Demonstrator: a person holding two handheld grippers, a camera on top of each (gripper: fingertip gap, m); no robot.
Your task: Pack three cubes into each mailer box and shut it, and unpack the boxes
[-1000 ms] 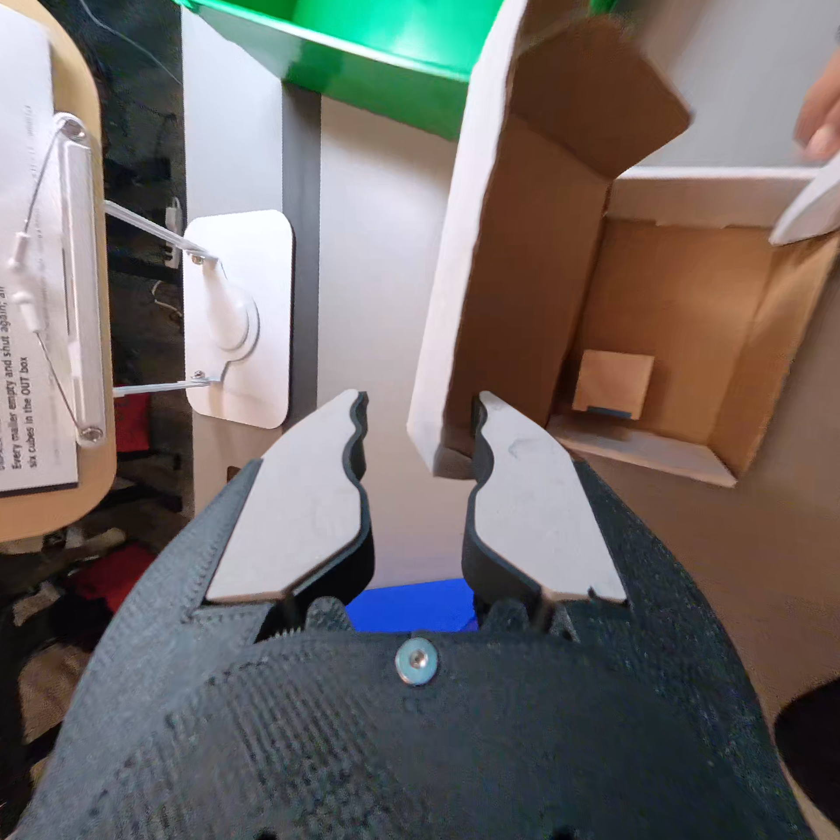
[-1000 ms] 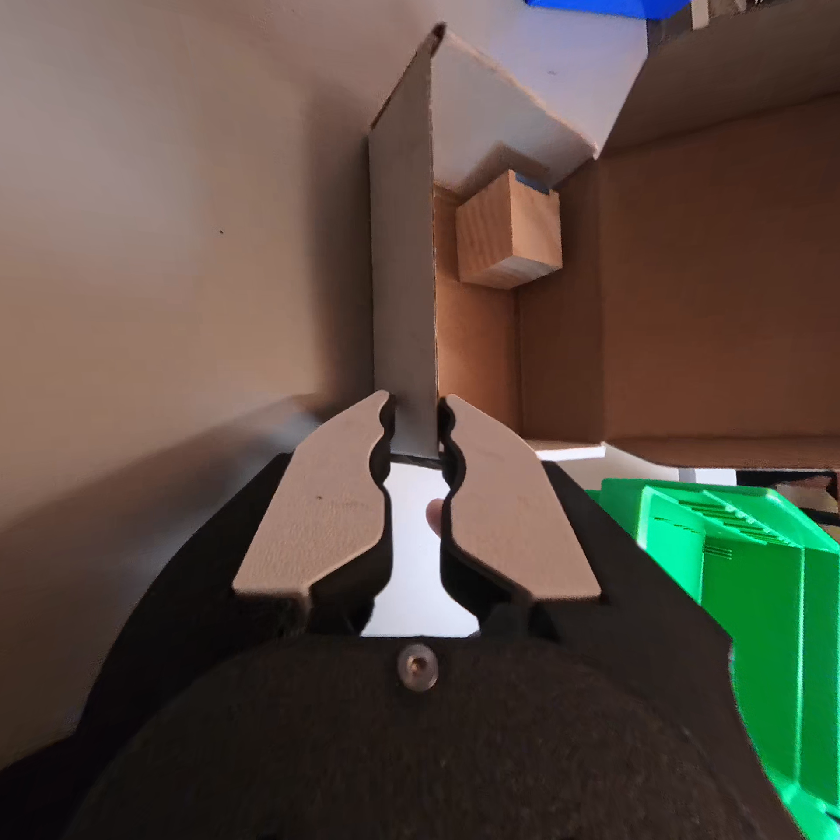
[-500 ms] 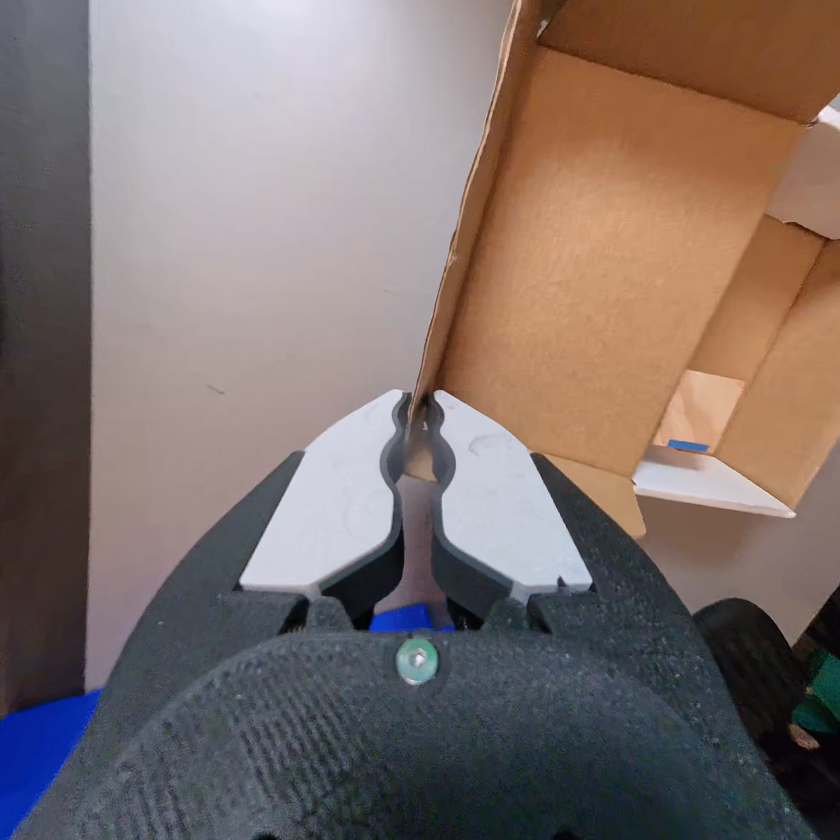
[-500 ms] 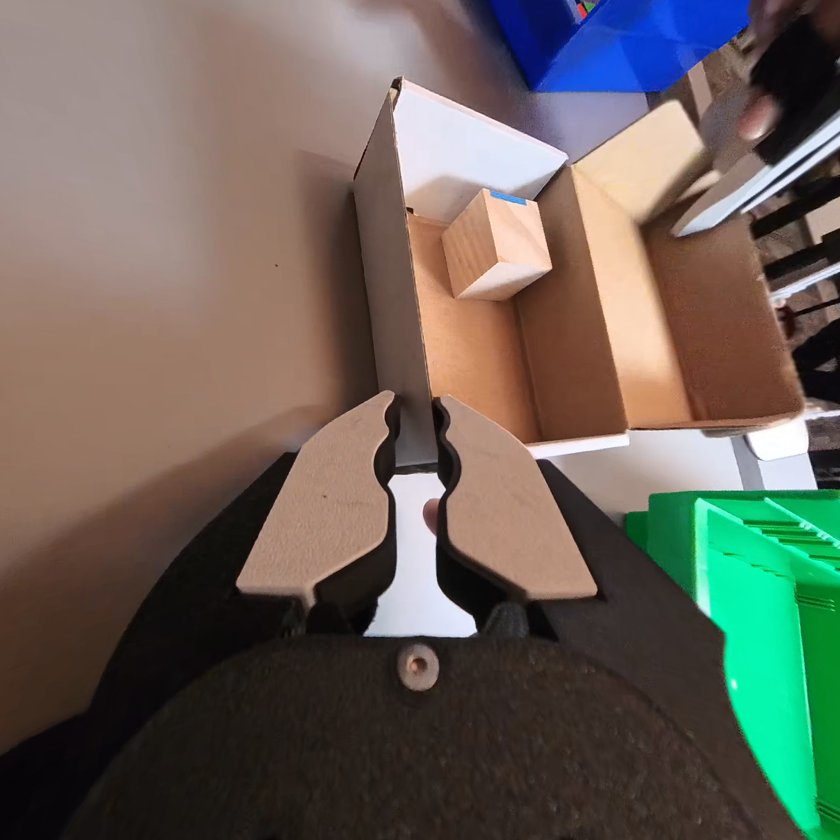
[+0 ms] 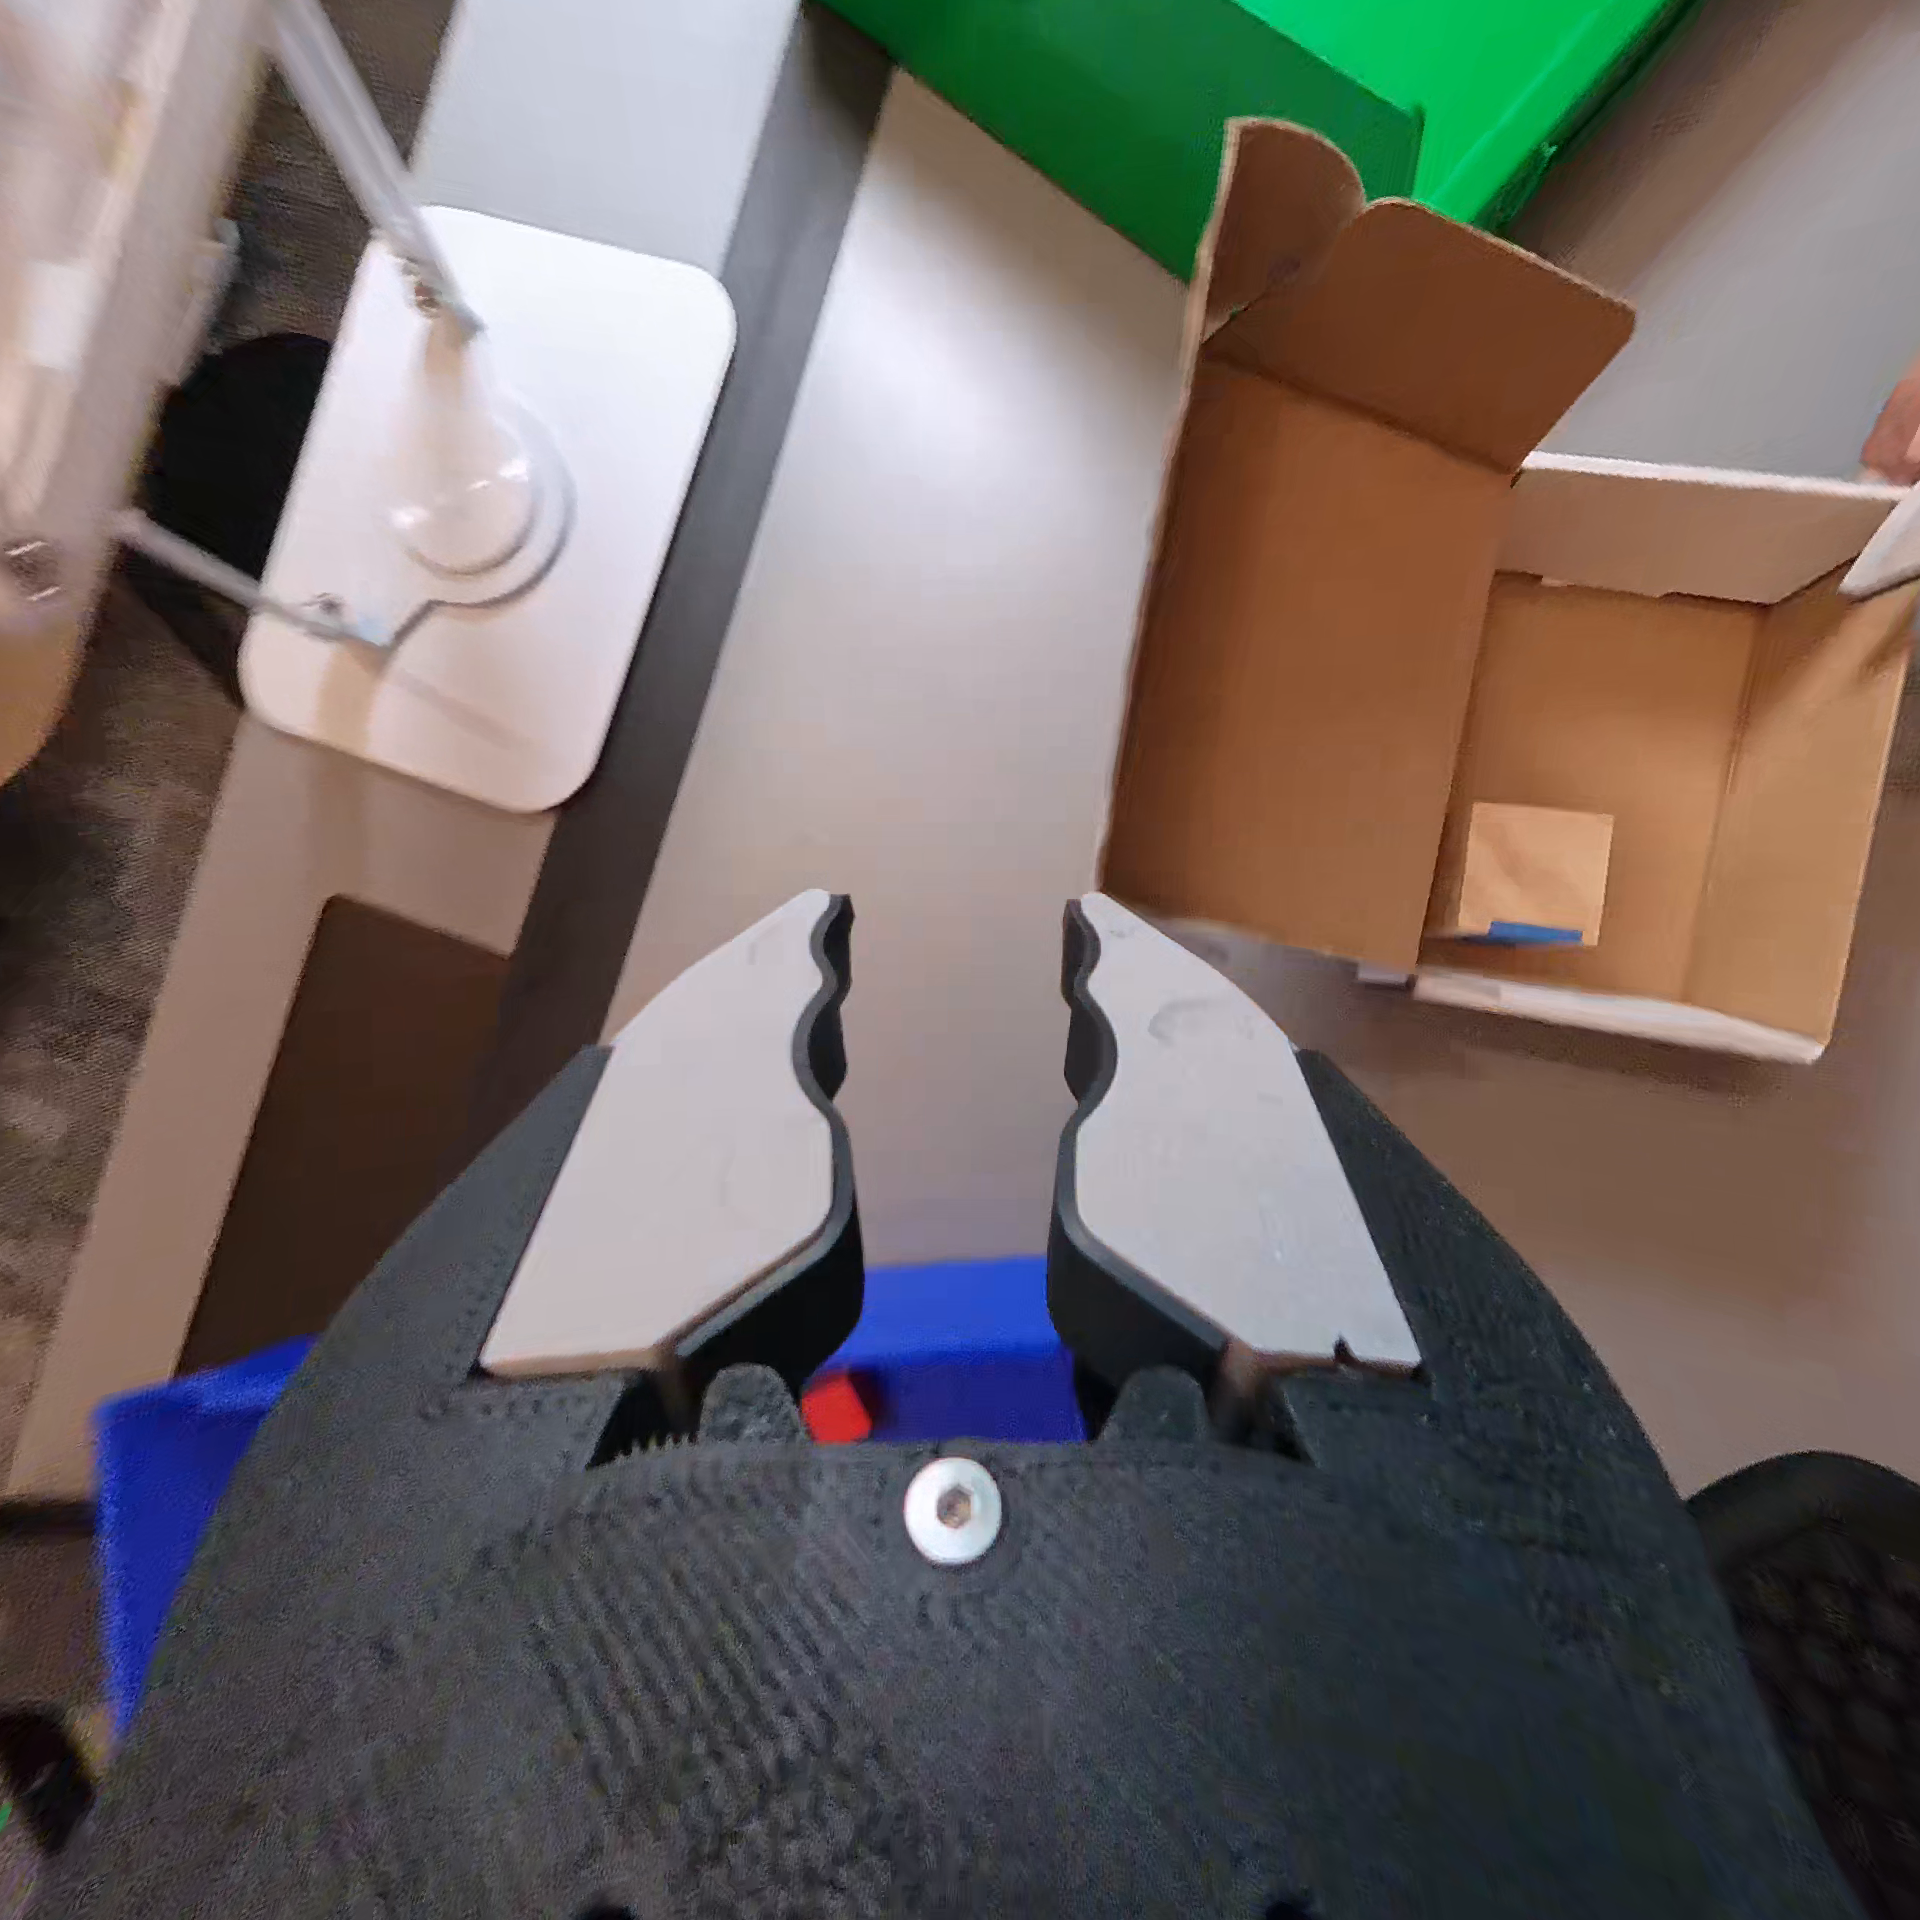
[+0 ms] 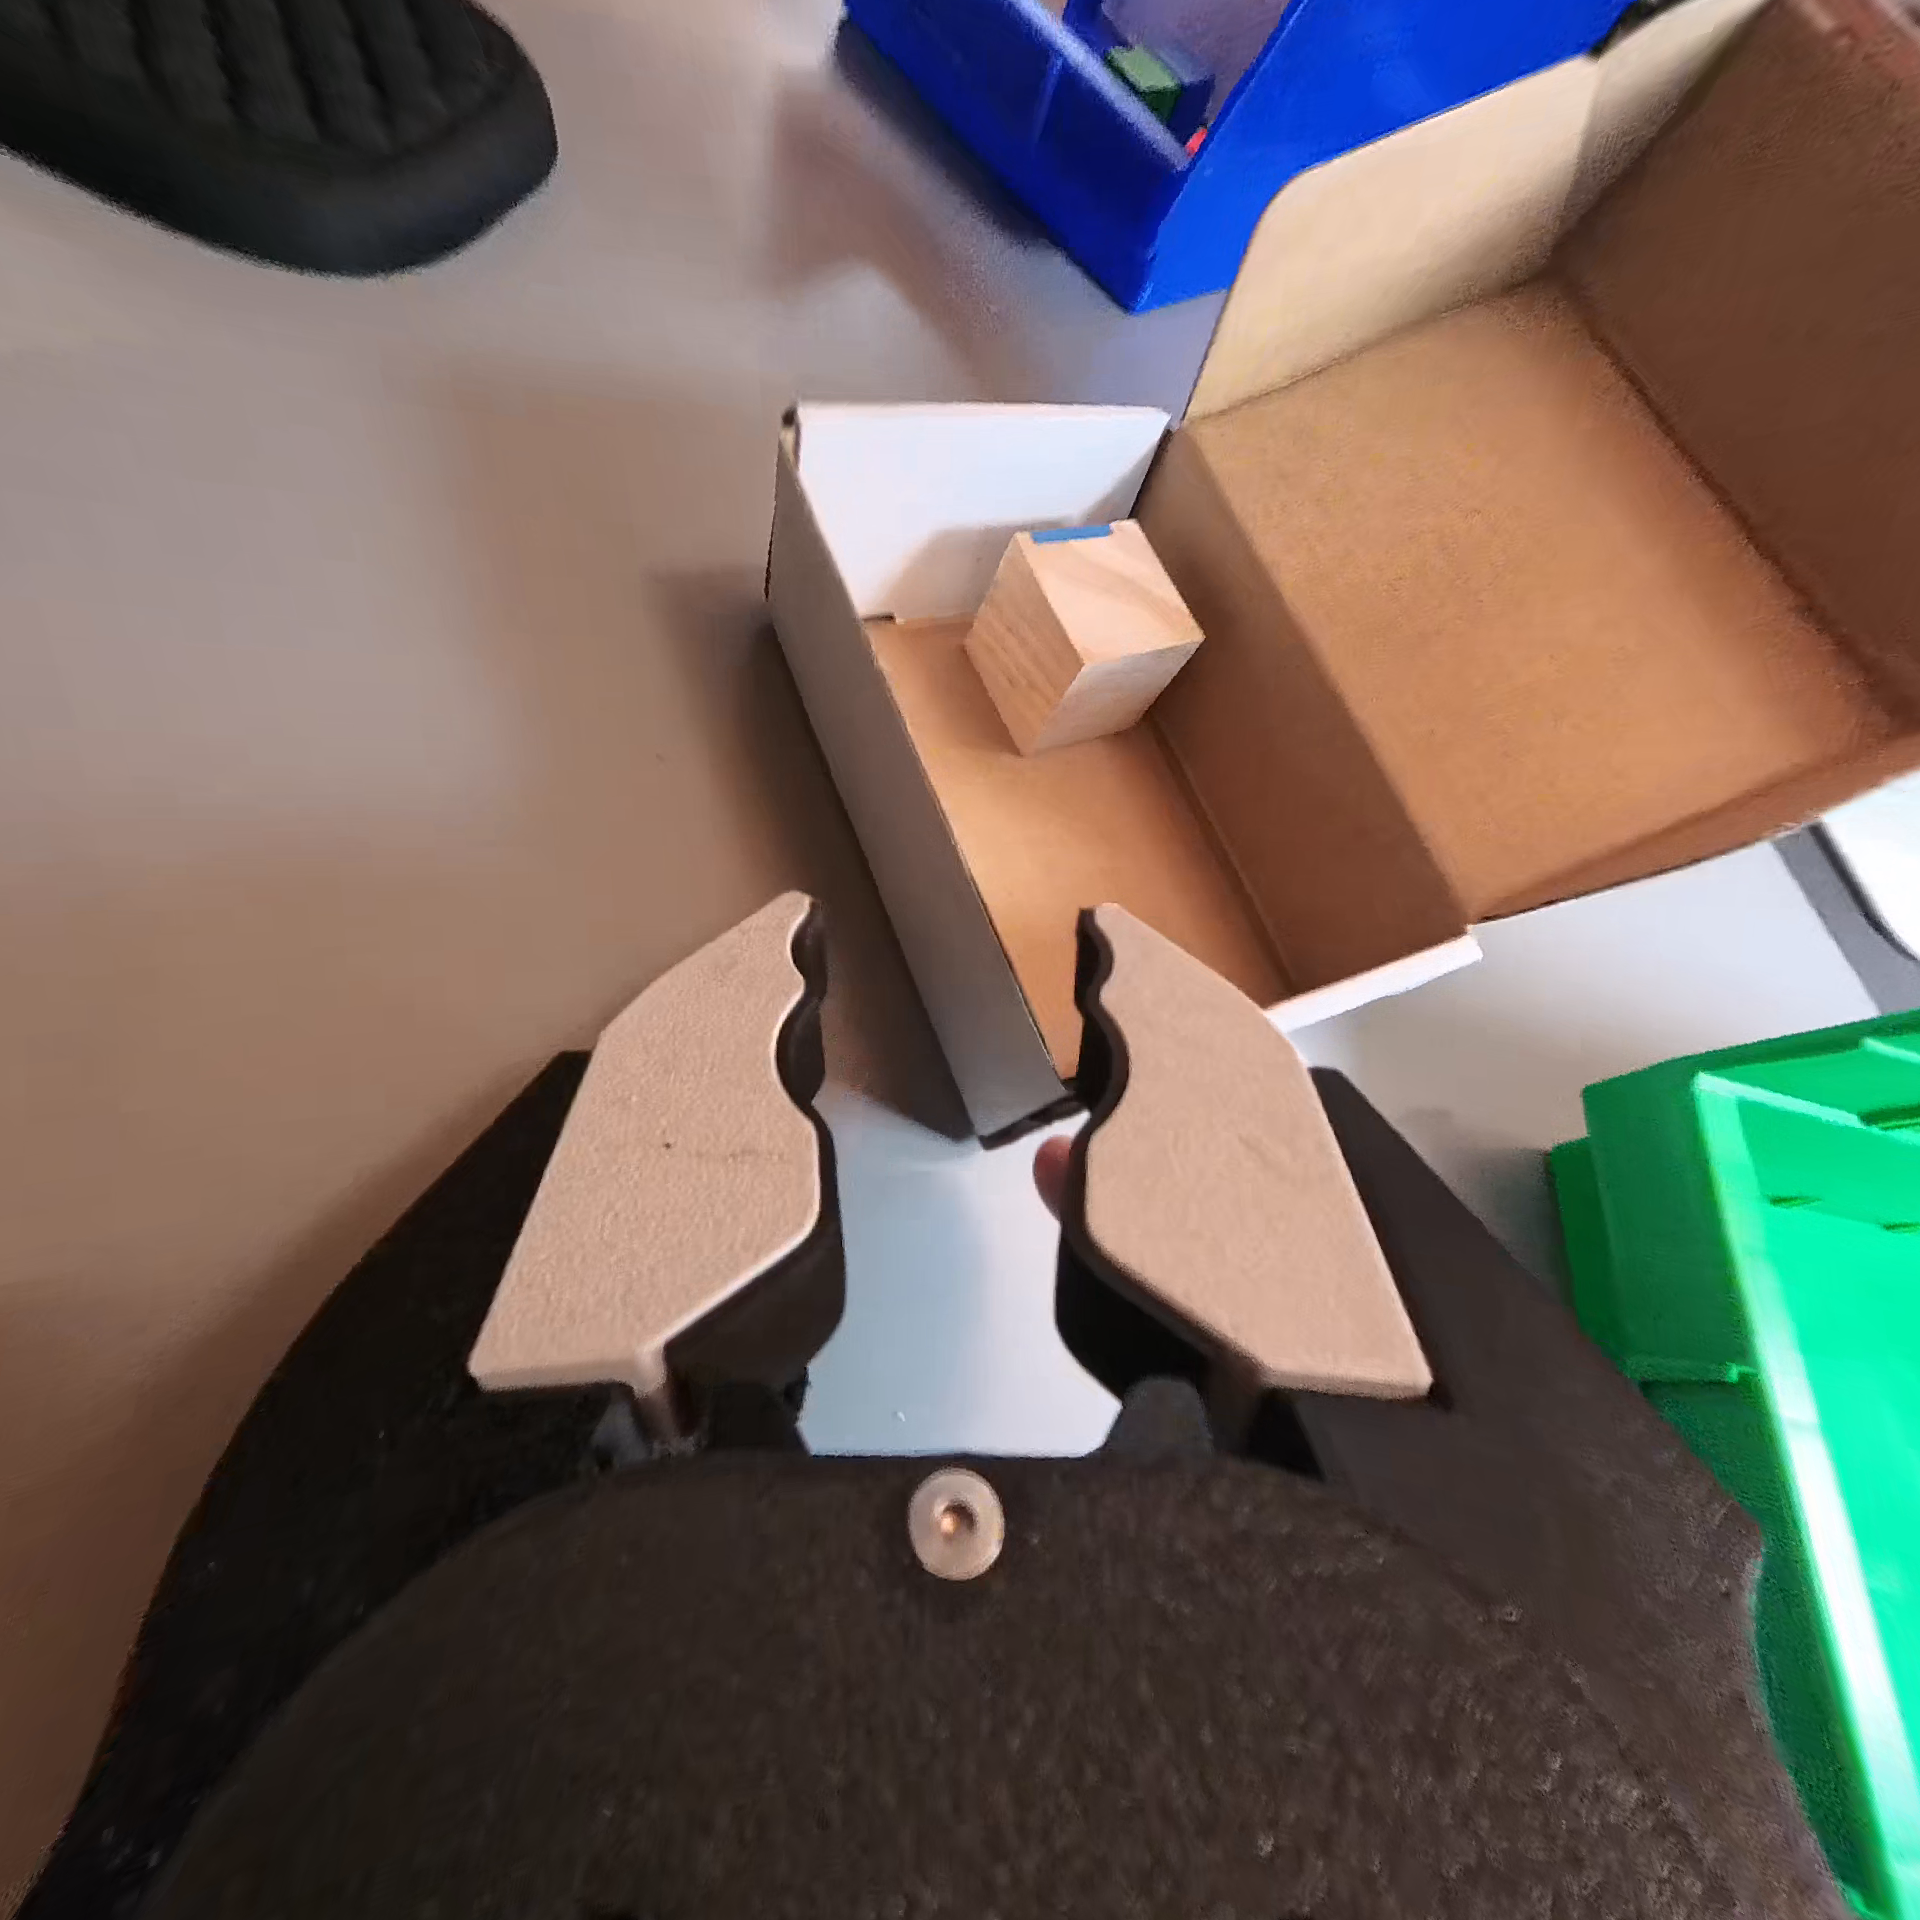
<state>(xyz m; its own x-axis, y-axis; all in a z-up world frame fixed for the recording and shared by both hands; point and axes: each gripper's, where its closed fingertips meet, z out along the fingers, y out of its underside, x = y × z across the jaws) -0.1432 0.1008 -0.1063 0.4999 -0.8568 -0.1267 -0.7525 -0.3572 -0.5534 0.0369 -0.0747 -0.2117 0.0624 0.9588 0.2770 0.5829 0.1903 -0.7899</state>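
Left gripper (image 5: pixel 958 925): my jaws stand well apart and hold nothing; bare worktop (image 5: pixel 935 582) shows between them.
Mailer box from the left (image 5: pixel 1621 748): it lies to the right of my left gripper and a little farther off, clear of both fingers, its nearest corner just beyond my right fingertip.
Right gripper (image 6: pixel 948 925): my jaws are spread wide and grip nothing; the near end of the box's white side wall (image 6: pixel 914 831) runs up between my fingers, and its near corner sits just beside my right finger.
Look of the box: white outside, brown cardboard inside, lid flap (image 6: pixel 1538 582) thrown open to the right of the tray in the right wrist view.
Cube (image 6: pixel 1081 634): one plain wooden cube with a strip of blue at its far edge, resting on the box floor in the far corner, beside the far wall.
Around, left to right: a white stand base (image 5: pixel 488 509) at the far left; a blue bin (image 6: pixel 1132 135) beyond the box; a green bin (image 6: pixel 1787 1351) near right, just beside my right gripper.
In the way: only the box wall, between my right fingers.
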